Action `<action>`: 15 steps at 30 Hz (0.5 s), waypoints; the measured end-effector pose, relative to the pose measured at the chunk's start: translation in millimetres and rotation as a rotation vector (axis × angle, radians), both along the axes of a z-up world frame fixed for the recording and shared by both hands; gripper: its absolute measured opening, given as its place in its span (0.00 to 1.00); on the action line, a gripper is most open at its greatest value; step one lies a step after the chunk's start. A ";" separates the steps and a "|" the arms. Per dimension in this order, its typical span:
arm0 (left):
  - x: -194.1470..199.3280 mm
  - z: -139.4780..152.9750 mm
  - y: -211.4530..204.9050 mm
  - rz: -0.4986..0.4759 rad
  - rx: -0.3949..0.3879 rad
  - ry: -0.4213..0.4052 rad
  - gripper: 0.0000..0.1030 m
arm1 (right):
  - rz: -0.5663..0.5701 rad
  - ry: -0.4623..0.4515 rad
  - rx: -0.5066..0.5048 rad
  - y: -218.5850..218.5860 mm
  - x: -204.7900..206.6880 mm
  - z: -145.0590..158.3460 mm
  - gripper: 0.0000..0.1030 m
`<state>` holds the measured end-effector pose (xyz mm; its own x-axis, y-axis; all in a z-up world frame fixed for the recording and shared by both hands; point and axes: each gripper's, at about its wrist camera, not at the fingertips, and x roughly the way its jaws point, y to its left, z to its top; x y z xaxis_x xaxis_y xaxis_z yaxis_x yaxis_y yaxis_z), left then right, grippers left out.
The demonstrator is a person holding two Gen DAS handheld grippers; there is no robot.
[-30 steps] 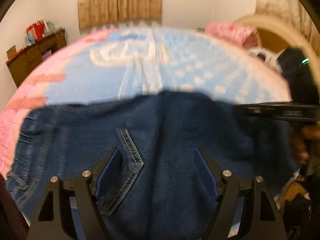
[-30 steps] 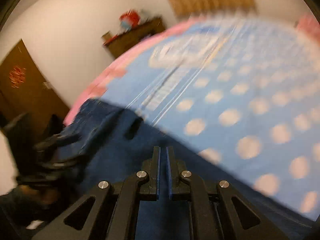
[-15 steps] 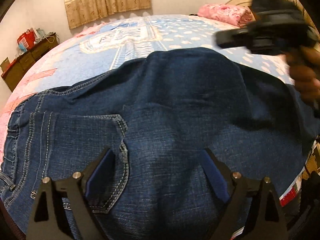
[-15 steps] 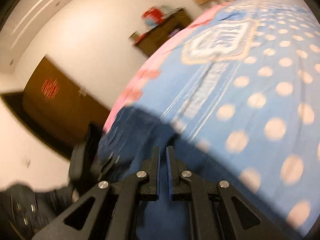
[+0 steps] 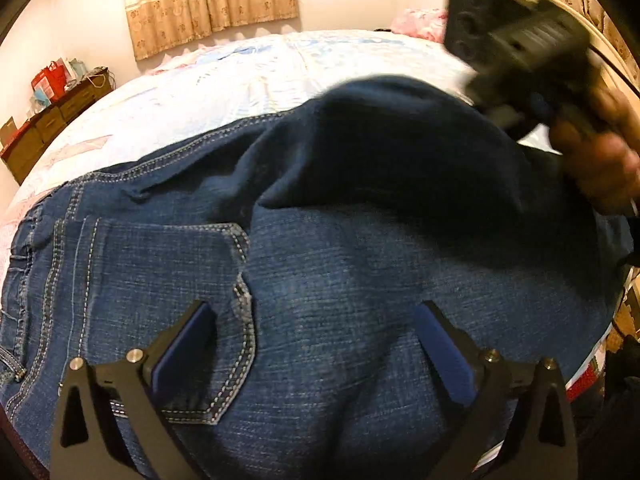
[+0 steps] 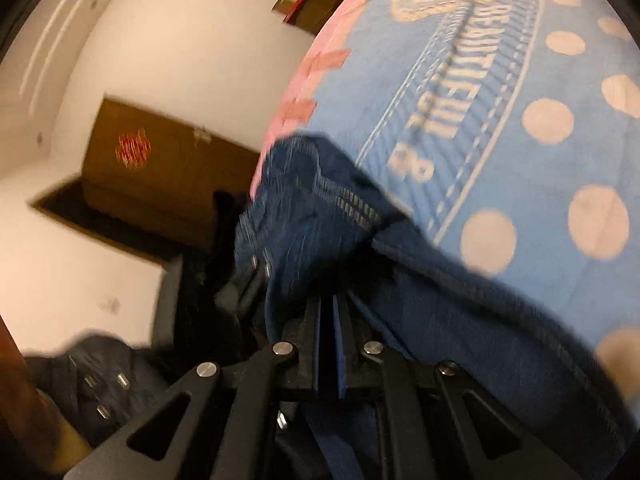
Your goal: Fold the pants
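Observation:
Dark blue jeans (image 5: pixel 320 272) lie across the near edge of the bed, back pocket (image 5: pixel 160 300) toward the left. My left gripper (image 5: pixel 316 320) is open and hovers just above the seat of the jeans. My right gripper (image 6: pixel 329 308) is shut on a fold of the jeans (image 6: pixel 440 320) and carries the leg end over the rest. It shows at the upper right of the left wrist view (image 5: pixel 520 52), held by a hand, with a raised dark fold (image 5: pixel 400 140) below it.
The bed has a blue spread with pale dots and lettering (image 6: pixel 520 100) and a pink border (image 6: pixel 304 80). A wooden dresser (image 5: pixel 52 120) stands at the left wall, curtains (image 5: pixel 208 0) behind the bed, a brown door (image 6: pixel 152 184) to the side.
My right gripper has lifted the jeans leg and swung it up and toward the waistband. The fold has risen higher. My left gripper has stayed open over the seat.

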<state>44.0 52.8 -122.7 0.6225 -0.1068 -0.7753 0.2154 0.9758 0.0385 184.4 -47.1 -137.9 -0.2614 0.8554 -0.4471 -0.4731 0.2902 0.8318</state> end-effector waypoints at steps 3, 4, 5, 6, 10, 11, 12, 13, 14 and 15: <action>0.5 0.0 -0.8 0.000 -0.004 0.001 1.00 | -0.043 0.122 0.079 8.6 20.1 -13.3 0.06; -1.1 -0.9 -1.2 0.000 -0.005 0.001 1.00 | -0.060 0.160 0.090 9.8 25.4 -19.6 0.06; -2.6 -1.4 -1.2 0.000 -0.006 0.001 1.00 | -0.074 0.196 0.097 12.9 26.3 -23.1 0.06; -3.0 -2.2 0.0 -0.001 -0.007 0.000 1.00 | -0.092 0.248 0.104 13.9 29.5 -31.9 0.06; -4.8 -3.7 1.8 -0.001 -0.009 -0.001 1.00 | -0.109 0.343 0.082 15.5 34.6 -42.2 0.06; -4.9 -3.7 2.0 -0.001 -0.009 -0.001 1.00 | -0.100 0.353 0.094 15.2 35.6 -40.8 0.06; -5.2 -3.9 2.2 0.000 -0.009 -0.001 1.00 | -0.096 0.369 0.127 16.4 34.7 -39.5 0.07; -4.9 -4.0 2.4 0.000 -0.009 -0.001 1.00 | -0.102 0.380 0.157 20.6 34.6 -38.5 0.07; -5.1 -4.0 2.7 0.000 -0.010 -0.001 1.00 | -0.110 0.377 0.180 22.7 33.3 -36.4 0.09; -5.2 -4.1 2.9 0.000 -0.011 -0.001 1.00 | -0.122 0.351 0.204 24.5 33.2 -31.9 0.09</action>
